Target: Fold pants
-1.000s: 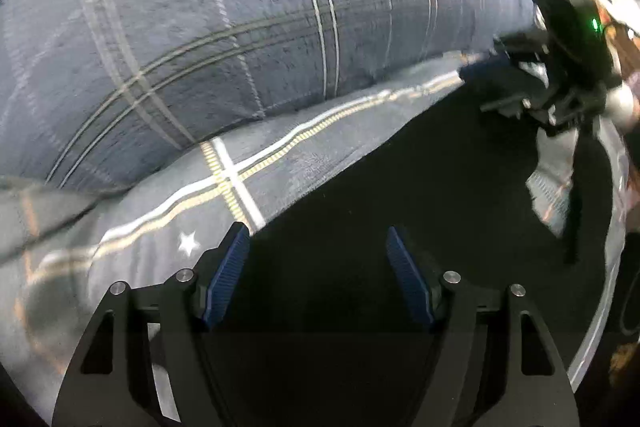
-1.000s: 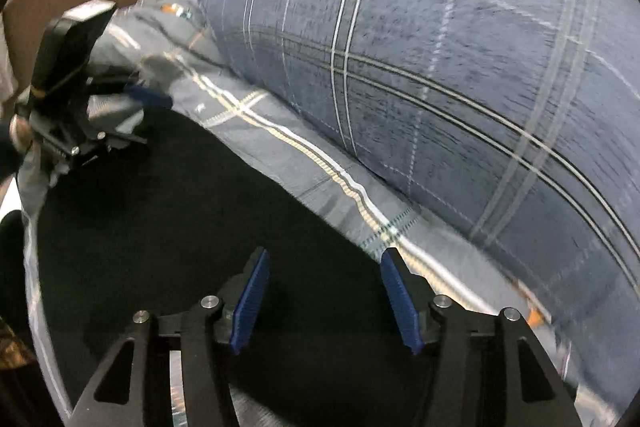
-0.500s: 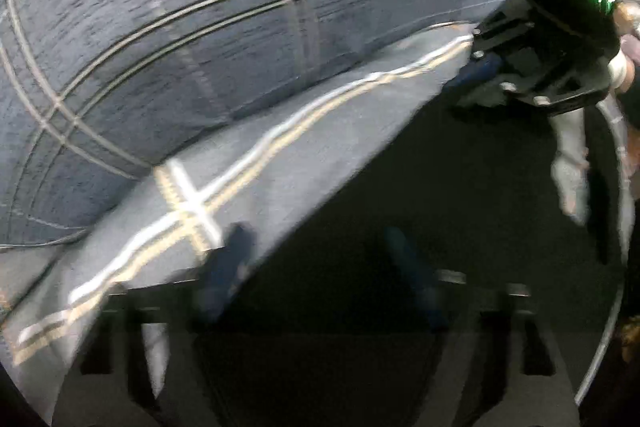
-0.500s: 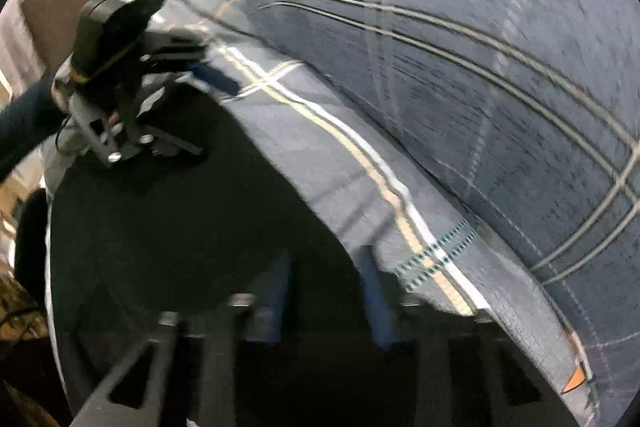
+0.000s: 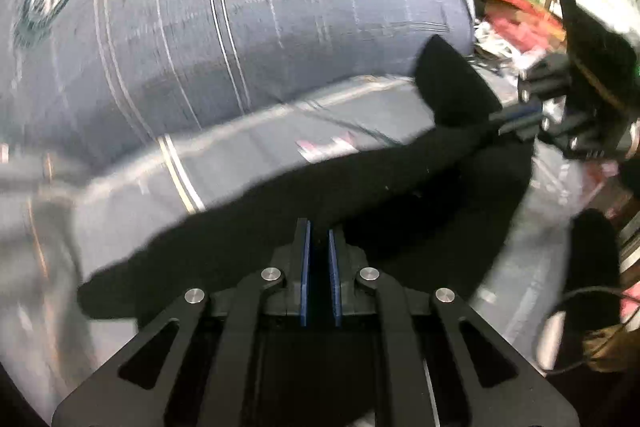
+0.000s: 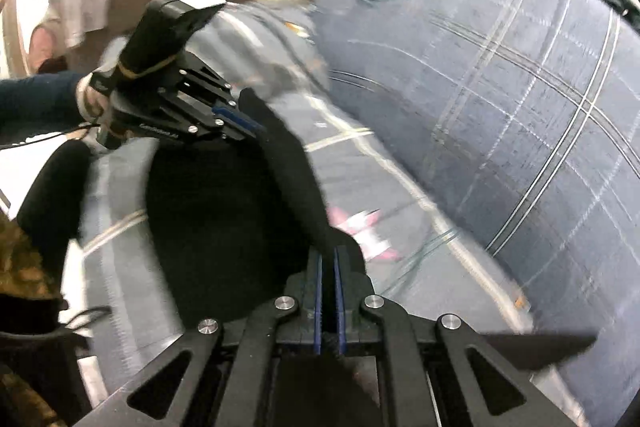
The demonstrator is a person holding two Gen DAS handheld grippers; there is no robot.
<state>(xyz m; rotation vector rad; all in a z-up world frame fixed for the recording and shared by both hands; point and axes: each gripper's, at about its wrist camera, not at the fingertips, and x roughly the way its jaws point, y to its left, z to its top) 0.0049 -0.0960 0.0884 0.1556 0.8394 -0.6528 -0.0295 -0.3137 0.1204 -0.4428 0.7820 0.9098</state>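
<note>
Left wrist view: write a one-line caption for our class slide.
Left gripper shut on the edge of black pants lifted over a plaid bedsheet; right gripper pinches the far corner.

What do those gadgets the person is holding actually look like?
Each gripper, left and right, is a black frame with cutouts, silver rivets and blue-lined jaws. The left one carries a black box with a white label, and a navy sleeve shows behind it.

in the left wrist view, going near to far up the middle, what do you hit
left gripper shut on the black pants → grey bedsheet with cream stripes → big blue plaid pillow
</note>
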